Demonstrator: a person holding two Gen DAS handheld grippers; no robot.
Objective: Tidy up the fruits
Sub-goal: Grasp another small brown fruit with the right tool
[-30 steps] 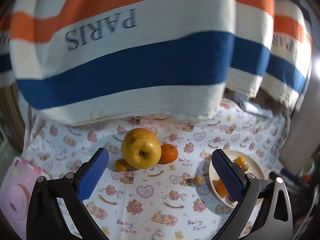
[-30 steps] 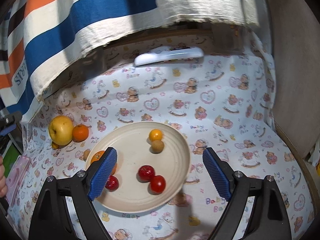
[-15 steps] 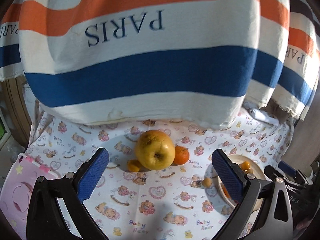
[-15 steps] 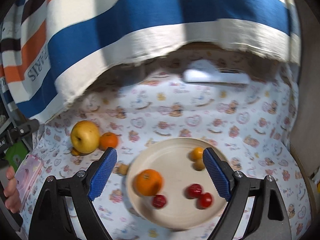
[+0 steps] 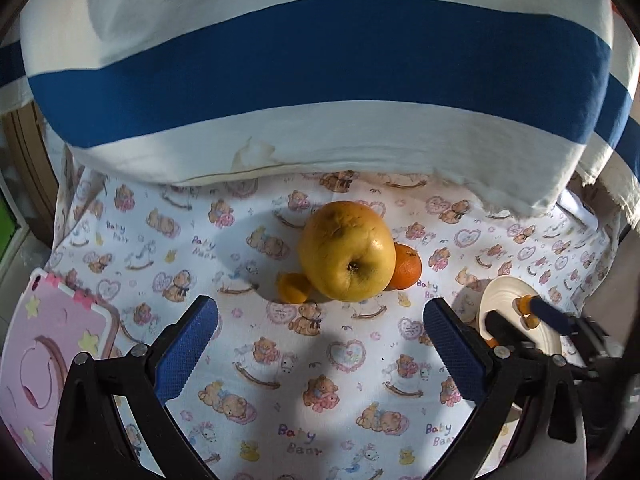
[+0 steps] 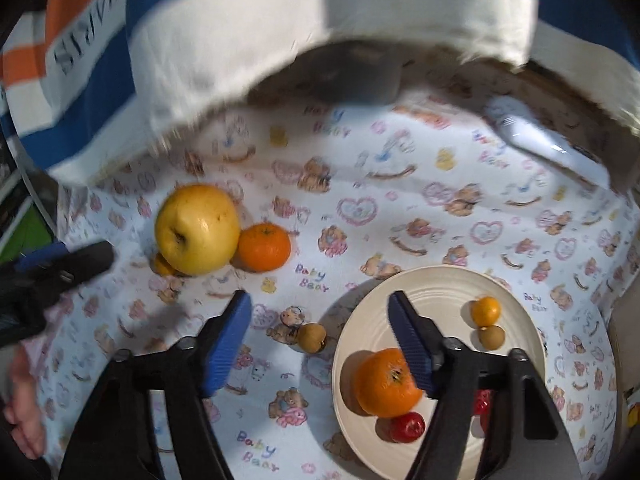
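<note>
The step in hand looks like gathering the loose fruit onto the cream plate [image 6: 440, 280]. The left gripper [image 5: 320, 344] hangs over the bear-print cloth [image 5: 248, 360] with its fingers spread wide and empty, aimed at the yellow apple [image 5: 347, 251], which lies well short of the plate. The right gripper [image 6: 320, 340] is also open and empty, its fingers either side of a small brown fruit [image 6: 312, 337] that sits on the cloth just beside the plate's rim.

Next, by my judgement, the right fingers need to drop around that brown fruit and close gently, since it is round and may roll; or the left must come down on the apple, a wide grasp.

Count off the plate: one apple, one mandarin [image 6: 265, 246] touching it, one small orange fruit [image 5: 294, 287] tucked against its other side, one small brown fruit. On the plate: one large orange [image 6: 386, 382], one small orange fruit [image 6: 485, 311], one brown one [image 6: 492, 337], and at least two red ones [image 6: 407, 427], the second largely hidden behind a finger.
</note>
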